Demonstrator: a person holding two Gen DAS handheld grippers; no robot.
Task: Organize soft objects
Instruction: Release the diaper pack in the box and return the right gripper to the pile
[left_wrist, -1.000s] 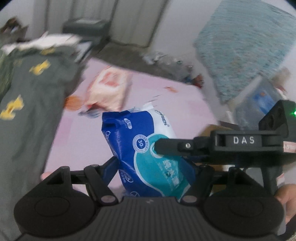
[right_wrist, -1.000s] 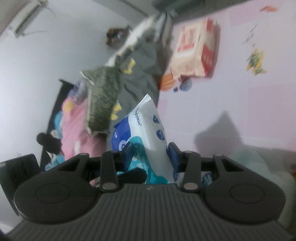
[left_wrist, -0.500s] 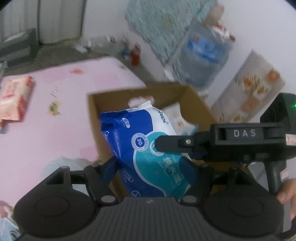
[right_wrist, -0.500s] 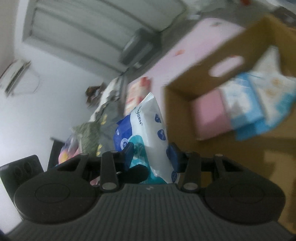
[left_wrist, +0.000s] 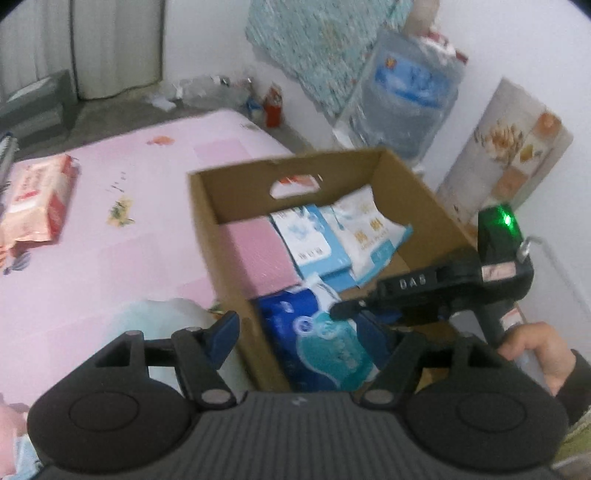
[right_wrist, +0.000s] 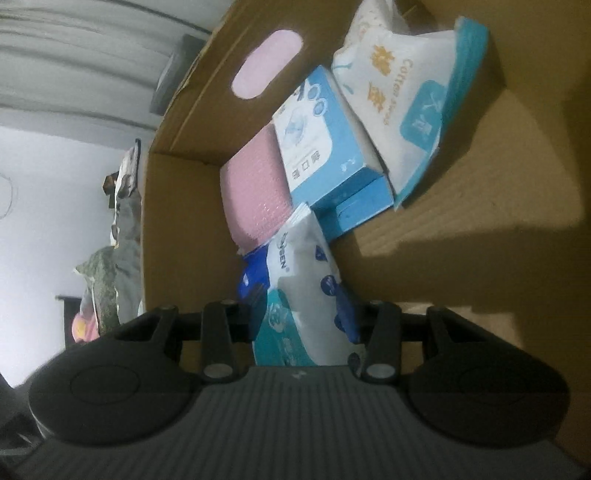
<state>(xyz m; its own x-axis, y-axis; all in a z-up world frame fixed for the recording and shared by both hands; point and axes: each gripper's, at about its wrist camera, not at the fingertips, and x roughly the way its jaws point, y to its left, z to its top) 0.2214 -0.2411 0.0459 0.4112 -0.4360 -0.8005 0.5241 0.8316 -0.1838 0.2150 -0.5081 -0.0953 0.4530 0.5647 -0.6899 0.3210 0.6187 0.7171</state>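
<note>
Now blue tissue pack (right_wrist: 303, 295) between right hand-held gripper (right_wrist: 301, 314) fingers, inside box (right_wrist: 461, 236).

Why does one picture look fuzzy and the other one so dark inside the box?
Left wrist view: motion blur smears the cardboard box and the room, and the fisheye bends the edges. Right wrist view: the camera looks into the box, whose walls shade the floor brown, with a hard shadow beside the blue-and-white tissue pack; the packs look sharper here.

I see a pink mat (left_wrist: 110, 266) carrying a cardboard box (left_wrist: 218, 236) and, well apart, a red-and-white pack (left_wrist: 35, 199).
</note>
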